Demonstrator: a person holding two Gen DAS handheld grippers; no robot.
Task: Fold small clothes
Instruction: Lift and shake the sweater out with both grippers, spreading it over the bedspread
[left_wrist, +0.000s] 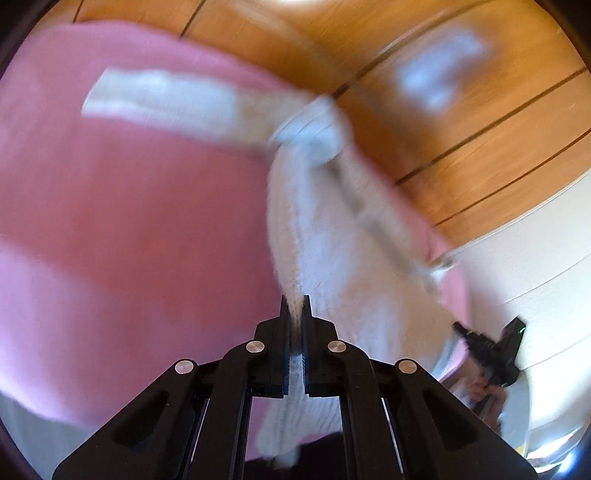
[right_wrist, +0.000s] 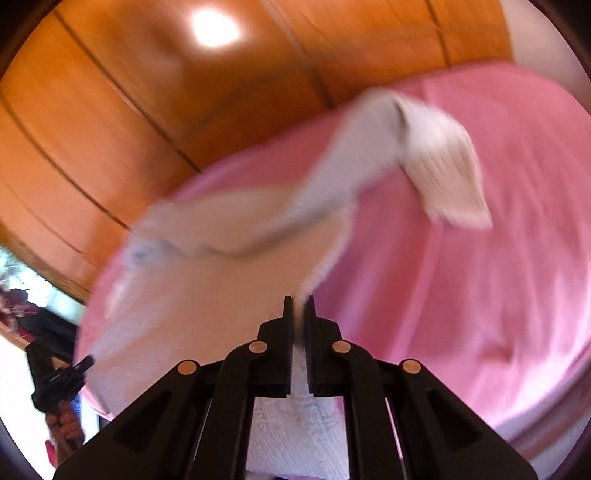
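Left wrist view shows a white sock (left_wrist: 332, 258) pinched in the left tongs (left_wrist: 294, 314). The tongs are squeezed tight, with fuzzy cloth poking out between the tips. From there the sock runs away to its grey heel, then bends left and lies out long over the pink cover (left_wrist: 129, 221).

Right wrist view shows the right tongs (right_wrist: 300, 314) squeezed tight on the white sock (right_wrist: 240, 221) too. The ribbed cuff (right_wrist: 443, 177) flaps loose, far and to the right.

So each pair of tongs has a bit of sock. Two grips keep it spread out and off the cover, I think, so it can be laid flat or bent in half. Everything is blurry, so I cannot tell if this is one sock or a pair held together.

The pink cover lies under the sock. The wood floor (right_wrist: 110, 110) is farther off, and a pale blur (left_wrist: 436, 81) sits on it.

The right tongs (left_wrist: 487, 347) show at the near right in the left view, and the left tongs (right_wrist: 59, 376) at the near left in the right view.
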